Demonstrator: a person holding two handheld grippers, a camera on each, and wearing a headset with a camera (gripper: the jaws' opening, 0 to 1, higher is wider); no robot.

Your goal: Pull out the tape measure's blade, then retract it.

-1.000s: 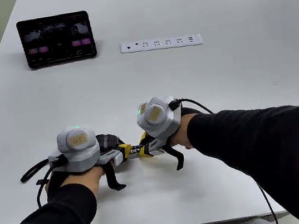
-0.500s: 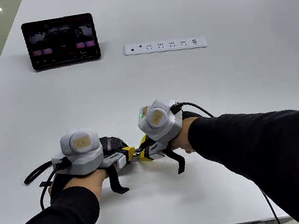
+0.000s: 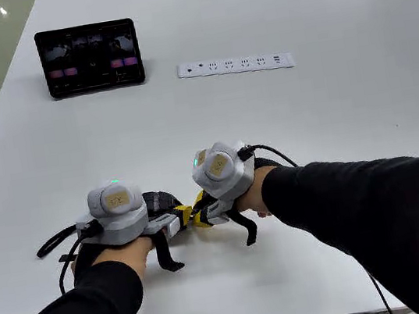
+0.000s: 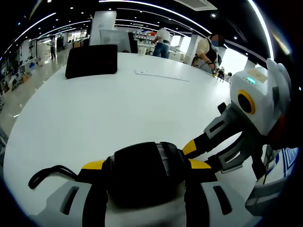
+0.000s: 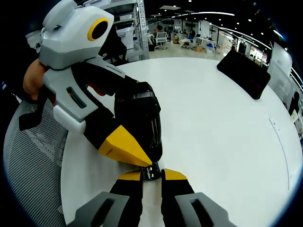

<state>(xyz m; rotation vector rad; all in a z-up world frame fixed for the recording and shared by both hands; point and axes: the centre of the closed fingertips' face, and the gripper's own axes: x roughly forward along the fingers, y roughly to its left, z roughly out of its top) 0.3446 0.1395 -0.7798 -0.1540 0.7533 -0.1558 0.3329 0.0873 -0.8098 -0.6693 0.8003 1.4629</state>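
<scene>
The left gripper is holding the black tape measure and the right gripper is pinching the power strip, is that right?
Not quite: the left gripper holds the black tape measure, but the right gripper pinches its blade tip, not the power strip, as the right gripper view shows.

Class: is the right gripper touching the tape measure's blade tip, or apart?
Touching. In the right gripper view, the right gripper pinches the blade tip from both sides, at the black case.
</scene>
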